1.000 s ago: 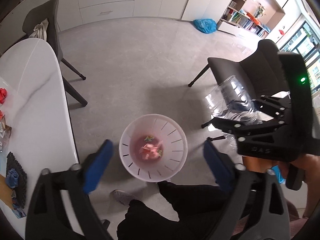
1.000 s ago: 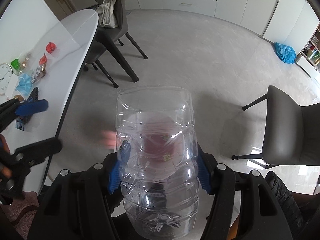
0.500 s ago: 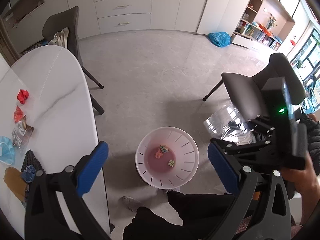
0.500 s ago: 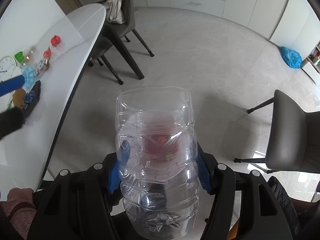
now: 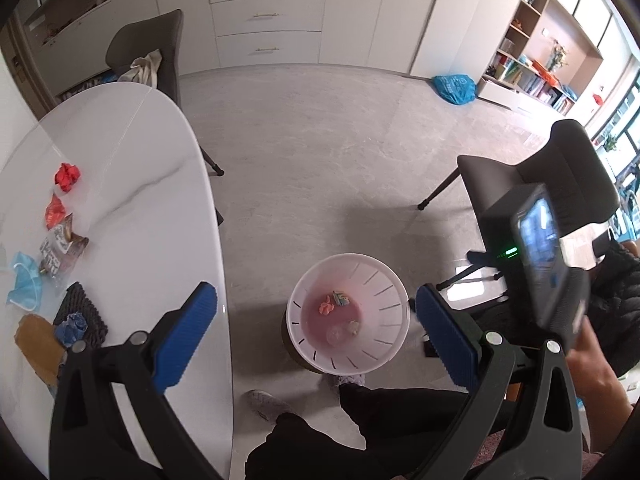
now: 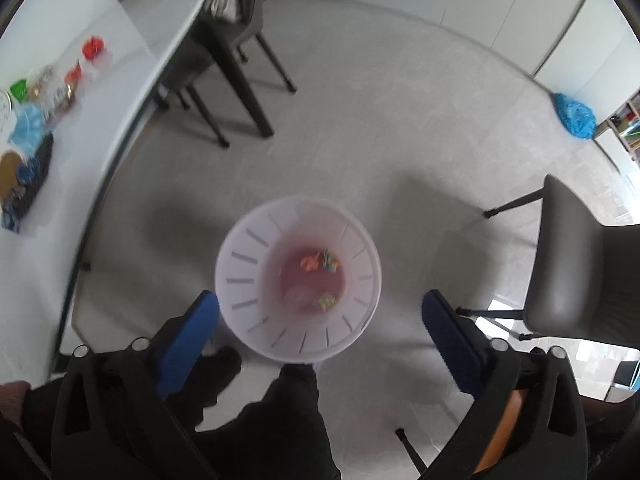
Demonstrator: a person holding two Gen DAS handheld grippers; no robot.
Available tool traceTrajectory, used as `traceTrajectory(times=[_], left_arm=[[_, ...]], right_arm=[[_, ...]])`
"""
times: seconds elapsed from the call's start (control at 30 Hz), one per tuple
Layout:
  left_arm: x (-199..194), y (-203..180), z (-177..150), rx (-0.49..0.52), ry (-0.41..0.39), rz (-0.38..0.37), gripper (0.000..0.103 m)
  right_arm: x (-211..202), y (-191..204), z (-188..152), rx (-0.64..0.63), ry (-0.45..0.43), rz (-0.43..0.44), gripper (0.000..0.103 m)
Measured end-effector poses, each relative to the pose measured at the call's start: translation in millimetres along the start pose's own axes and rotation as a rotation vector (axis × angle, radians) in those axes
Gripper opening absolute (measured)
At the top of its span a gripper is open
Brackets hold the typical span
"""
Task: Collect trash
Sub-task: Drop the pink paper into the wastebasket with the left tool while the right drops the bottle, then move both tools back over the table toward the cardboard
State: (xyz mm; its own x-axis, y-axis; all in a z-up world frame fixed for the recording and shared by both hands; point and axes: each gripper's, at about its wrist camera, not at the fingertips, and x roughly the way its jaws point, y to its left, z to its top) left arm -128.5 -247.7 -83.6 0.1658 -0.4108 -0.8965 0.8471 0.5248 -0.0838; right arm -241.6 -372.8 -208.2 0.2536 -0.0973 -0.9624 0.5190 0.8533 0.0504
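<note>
A: Trash on the white table [image 5: 132, 184] sits at nine o'clock from my left gripper [image 5: 316, 336]: red wad [image 5: 67, 176], wrappers [image 5: 60, 248], blue mask [image 5: 24, 280].

B: And the bin [image 5: 386, 292]?

A: Dead ahead on the floor, between both claws. My right gripper [image 6: 320, 332] hangs above it, jaws spread, empty; the left is spread too. Something clear lies inside, maybe a bottle, too blurred to say. Left is nearer the table.
</note>
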Motion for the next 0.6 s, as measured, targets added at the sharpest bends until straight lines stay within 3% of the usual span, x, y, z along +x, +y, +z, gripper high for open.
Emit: traceTrajectory(times=[0.17, 0.6], left_arm=[[-3, 8, -5, -0.023, -0.004, 0.002, 0.095], [-8, 24, -11, -0.056, -0.016, 0.011, 0.095]], right_arm=[[-23, 2, 10, -0.001, -0.043, -0.016, 0.101], [-29, 26, 17, -0.041, -0.059, 0.002, 0.101]])
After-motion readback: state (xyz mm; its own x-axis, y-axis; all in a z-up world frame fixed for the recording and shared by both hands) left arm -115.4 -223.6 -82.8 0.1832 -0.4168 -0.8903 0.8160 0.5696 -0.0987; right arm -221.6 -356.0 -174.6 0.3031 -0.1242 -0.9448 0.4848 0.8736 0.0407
